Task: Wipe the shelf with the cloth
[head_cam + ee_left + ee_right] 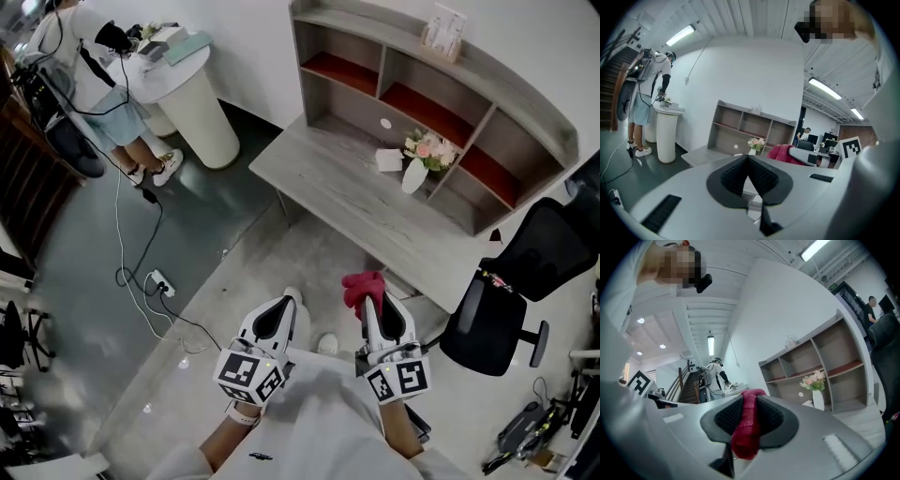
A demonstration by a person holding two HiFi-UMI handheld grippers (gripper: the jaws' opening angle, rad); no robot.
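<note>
Jaws of the left gripper [288, 300] were closed together with nothing between them. Just to its right, the right gripper [373, 302] was clamped on the red cloth [362, 284], which bunched past its tips and hung down between the pads. Both sat over the concrete floor [281, 253], short of the desk's near edge. A black office chair [525, 267] stood at the desk's right end. The grey desk [337, 187] carried the shelf [539, 117] along its far edge, with a white vase of flowers [417, 169] and a white card [389, 159] just before its lower compartments. Far left, a person [94, 66] stood at a white pedestal table [197, 103].
</note>
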